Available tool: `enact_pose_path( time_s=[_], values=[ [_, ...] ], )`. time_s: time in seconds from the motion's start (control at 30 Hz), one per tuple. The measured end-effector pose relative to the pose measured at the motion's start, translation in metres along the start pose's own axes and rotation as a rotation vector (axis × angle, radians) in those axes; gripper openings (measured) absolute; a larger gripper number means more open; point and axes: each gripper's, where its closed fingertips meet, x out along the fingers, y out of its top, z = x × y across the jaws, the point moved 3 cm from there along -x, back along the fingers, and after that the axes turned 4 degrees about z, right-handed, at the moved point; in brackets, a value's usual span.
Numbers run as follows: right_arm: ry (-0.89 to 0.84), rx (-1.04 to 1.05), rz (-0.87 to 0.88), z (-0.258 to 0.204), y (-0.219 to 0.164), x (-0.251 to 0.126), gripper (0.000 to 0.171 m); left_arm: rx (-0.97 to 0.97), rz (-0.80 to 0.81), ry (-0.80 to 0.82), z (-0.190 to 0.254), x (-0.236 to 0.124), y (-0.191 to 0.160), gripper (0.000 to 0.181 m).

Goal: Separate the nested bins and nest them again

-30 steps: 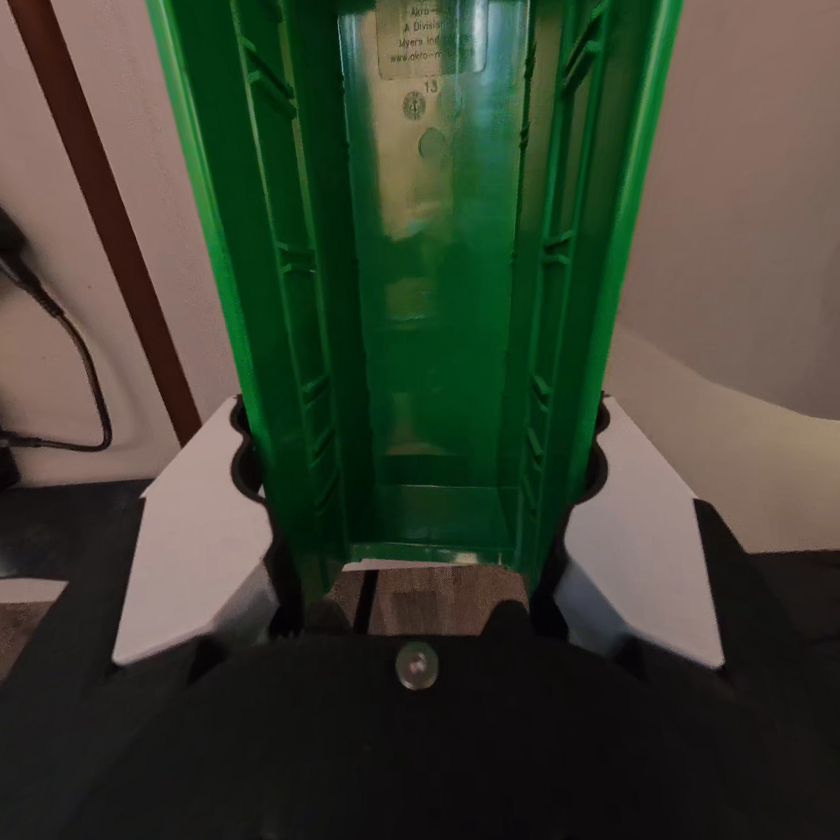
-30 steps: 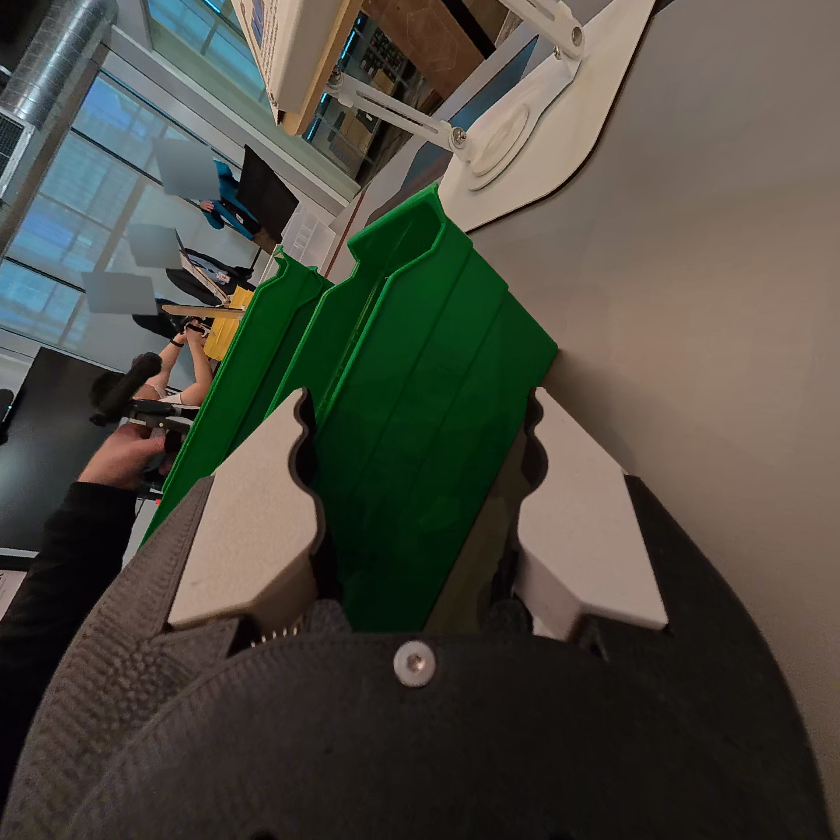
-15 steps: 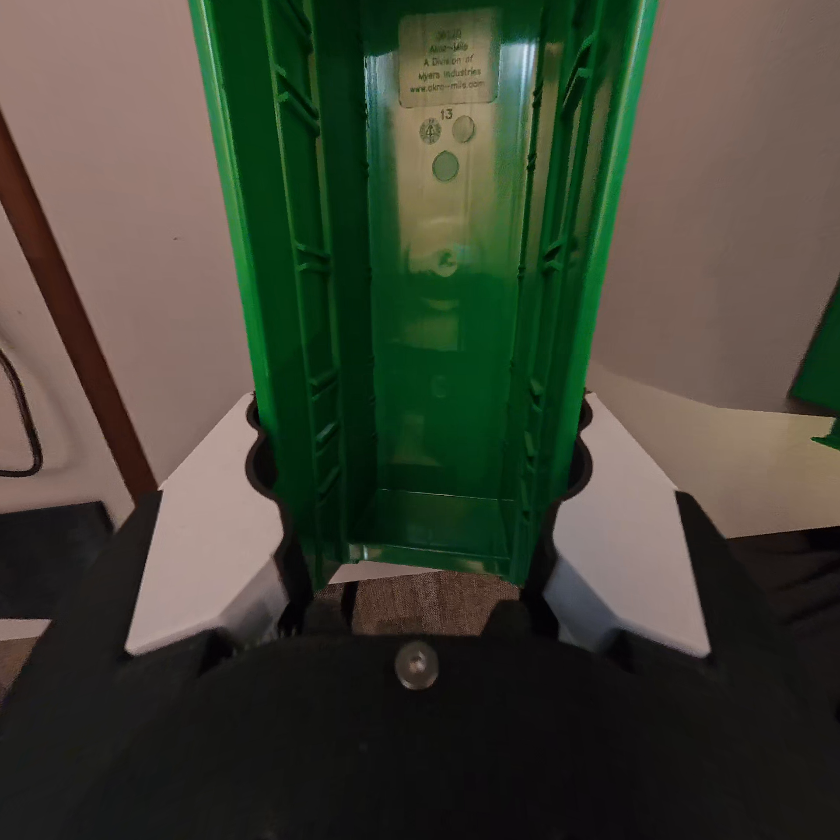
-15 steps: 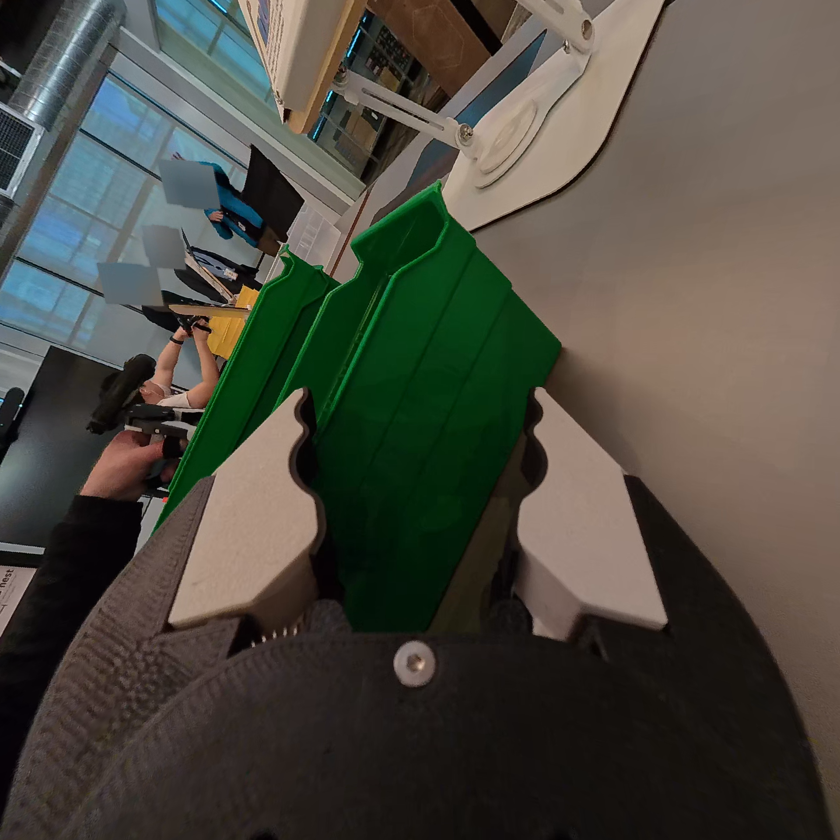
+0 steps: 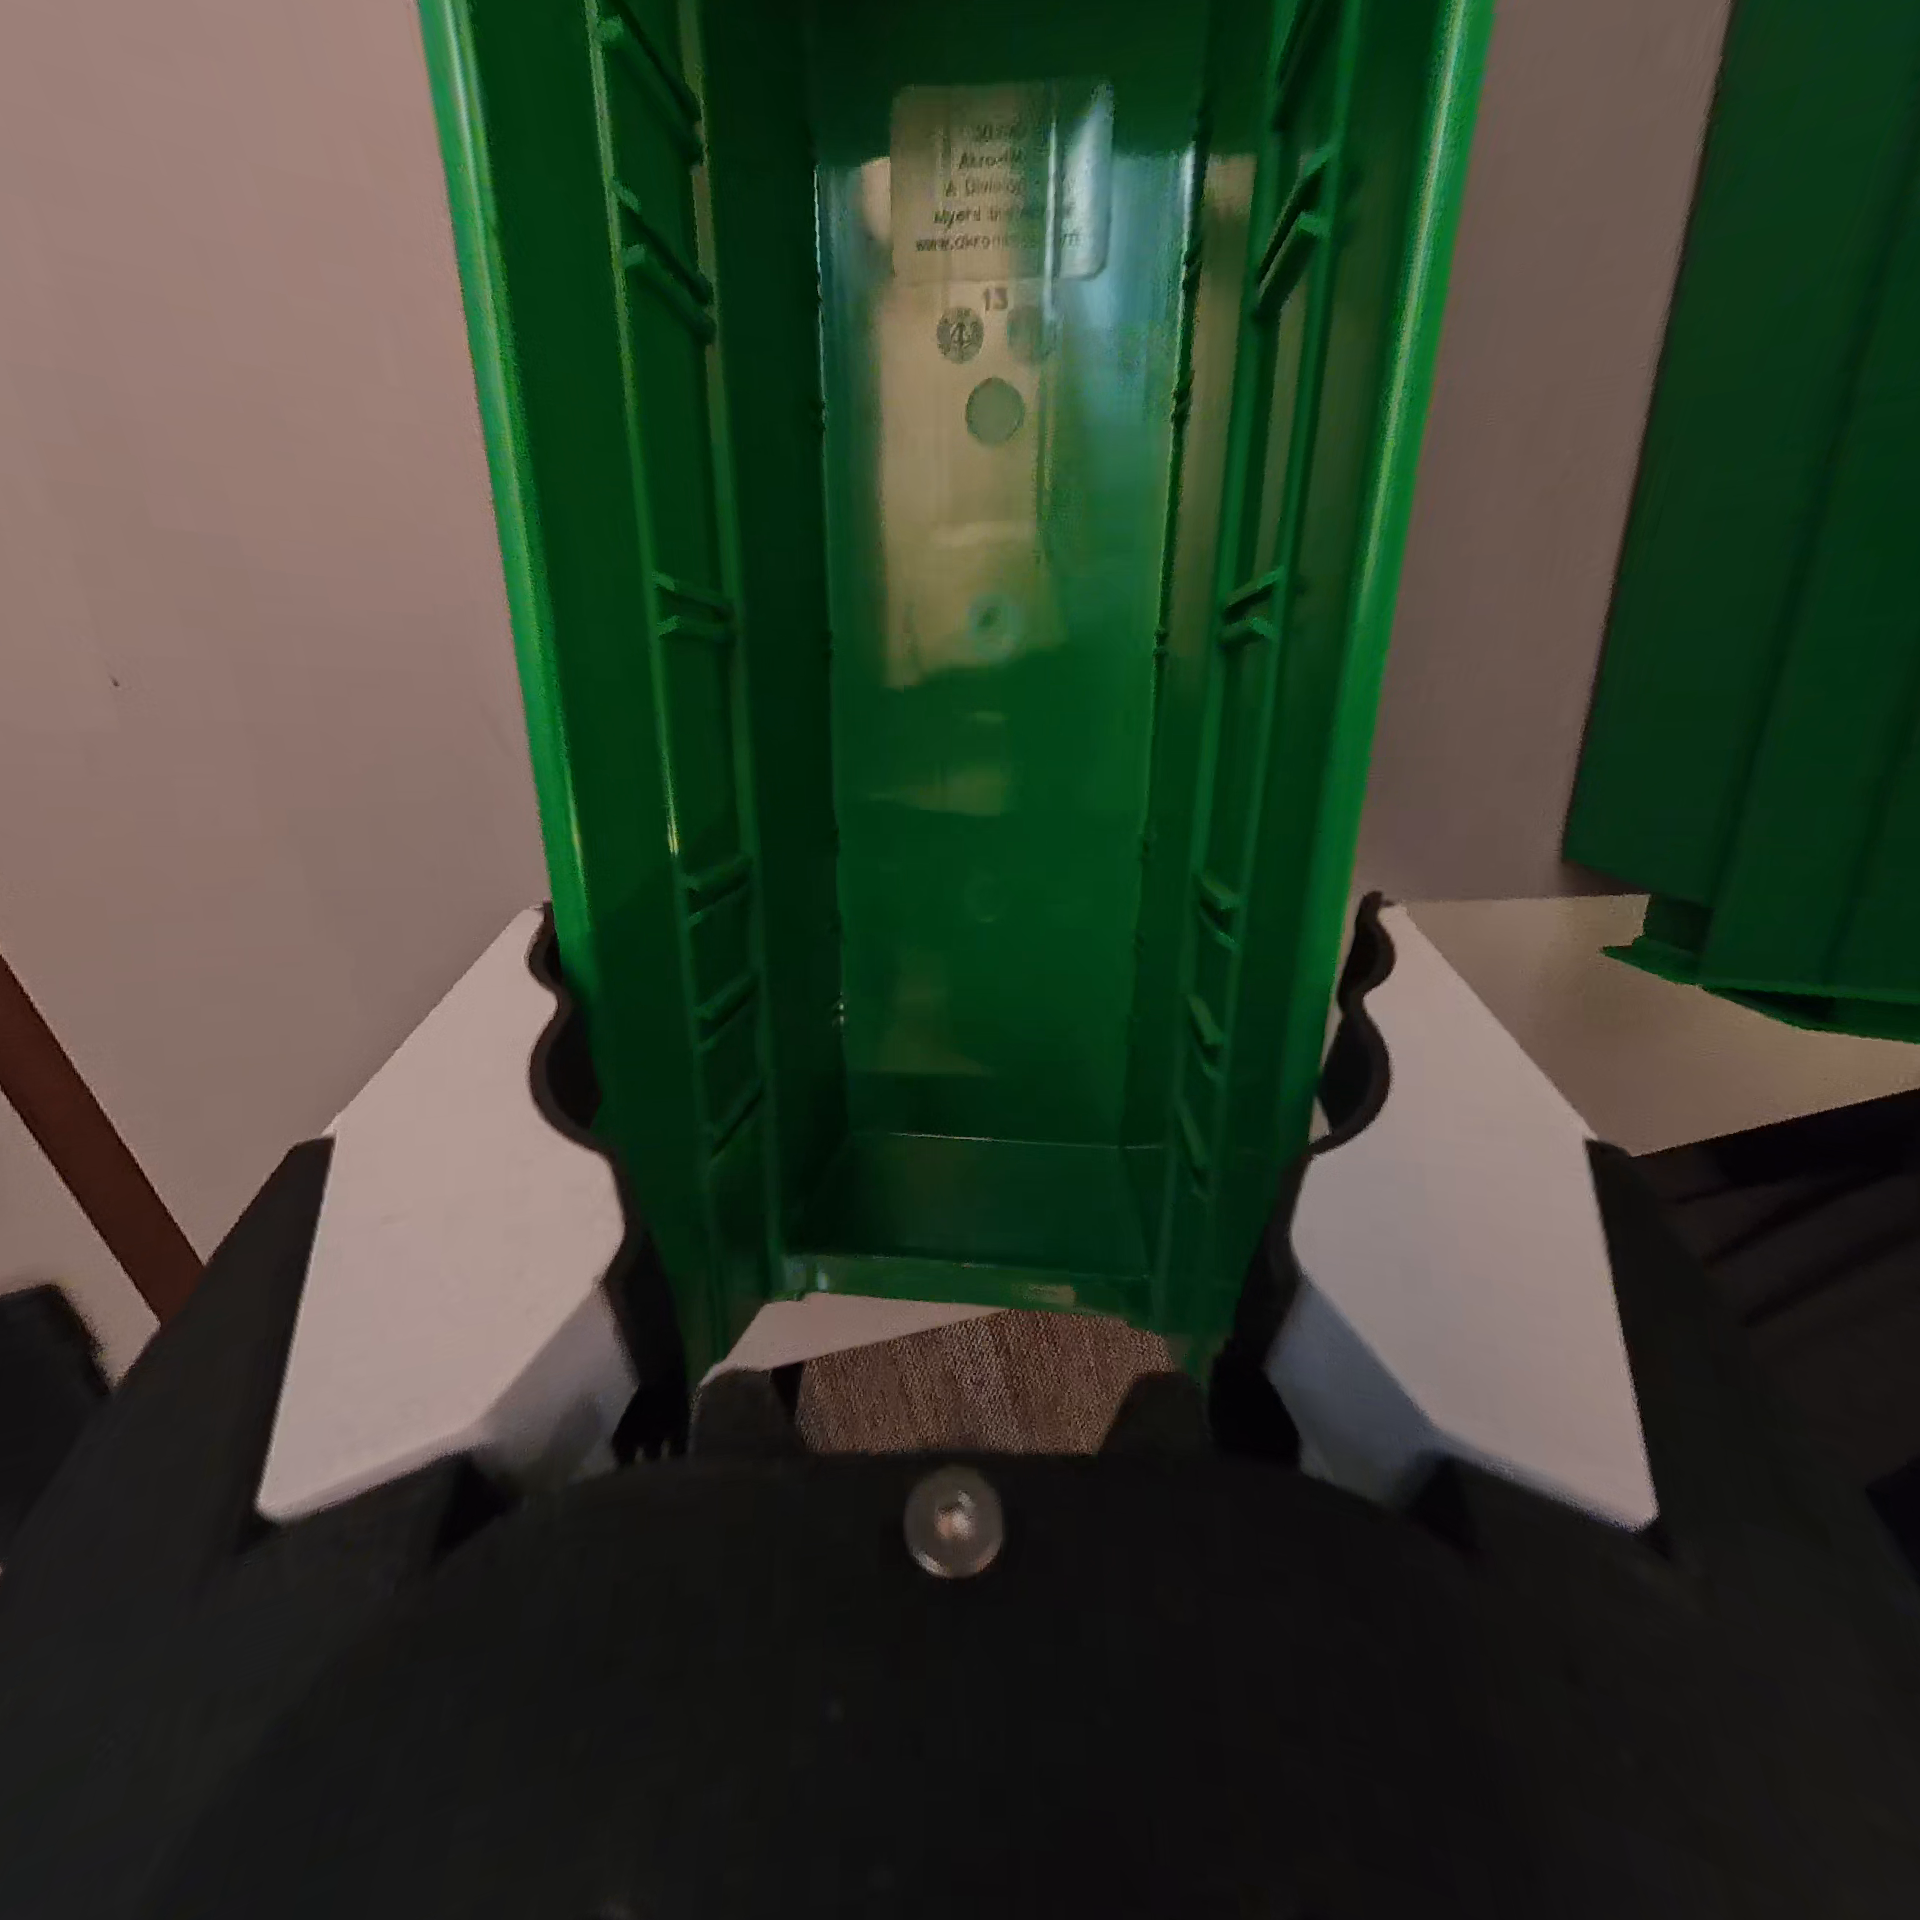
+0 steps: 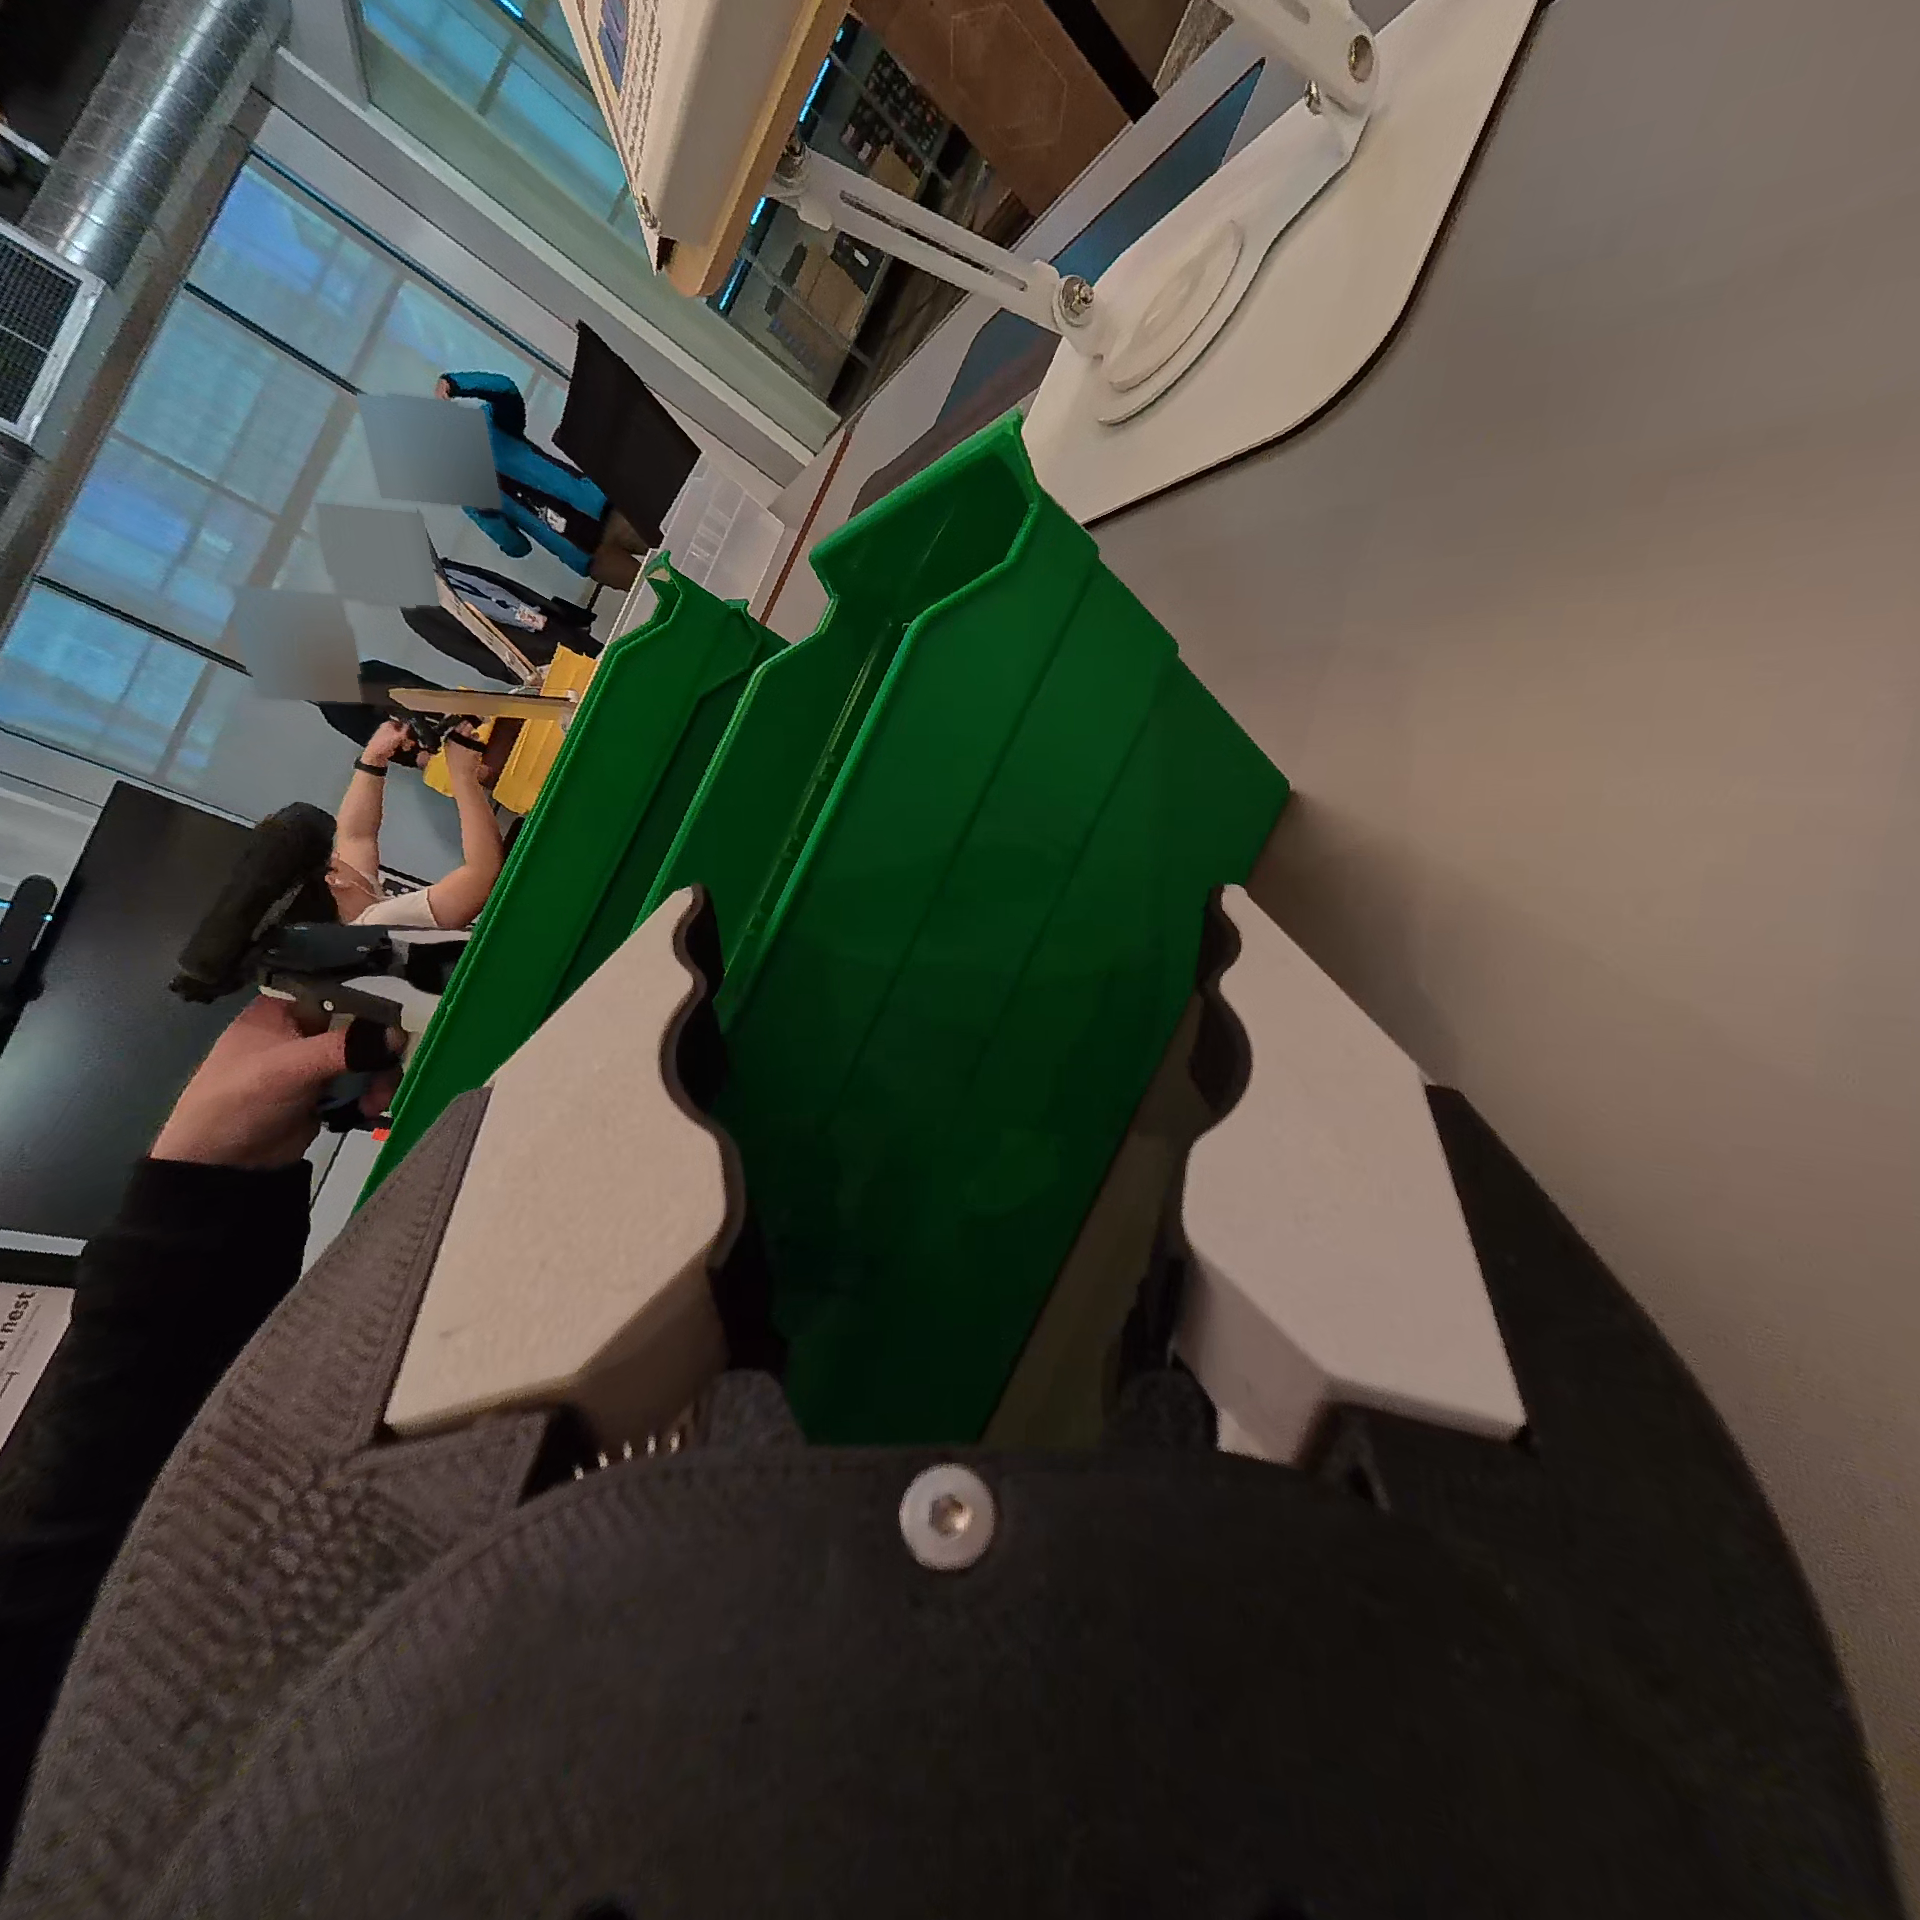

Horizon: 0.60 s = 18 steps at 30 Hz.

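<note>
Two green plastic bins are apart, each held in the air. My left gripper [image 5: 956, 914] is shut on the sides of one green bin [image 5: 997, 727], and I look straight into its open inside. The second green bin [image 5: 1766, 520] shows at the right edge of that view. My right gripper [image 6: 956, 894] is shut on this second bin [image 6: 987, 935], held on its side. In the right wrist view the first bin [image 6: 582, 831] lies just left of it, close alongside, with the left gripper [image 6: 312, 966] in a person's hand [image 6: 260, 1081].
A beige wall [image 5: 260, 416] and a white tabletop [image 5: 1507, 987] lie behind the bins. A brown strip [image 5: 62, 1091] runs at the lower left. A white monitor arm base [image 6: 1174, 301] stands on a white desk beyond a grey surface [image 6: 1558, 727]. People work in the background.
My left gripper has swung right with its bin: the brown strip and cable slid out to the left, and the second bin came into view on the right. The right gripper has barely moved.
</note>
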Motion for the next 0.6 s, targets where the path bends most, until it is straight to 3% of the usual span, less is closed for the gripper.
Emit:
enact_pose_path(
  time_s=[0.1, 0.17, 0.6],
  values=[
    [0.0, 0.0, -0.001, 0.0, 0.0, 0.0, 0.092, 0.023, 0.016, 0.026, -0.006, -0.002, 0.008, 0.143],
    [0.002, 0.001, -0.001, 0.0, 0.0, 0.0, 0.092, 0.035, 0.01, -0.007, -0.004, 0.0, 0.012, 0.131],
    [0.003, 0.006, -0.004, 0.001, 0.0, 0.001, 0.092, 0.024, 0.036, -0.006, -0.007, -0.003, 0.018, 0.106]
  ],
)
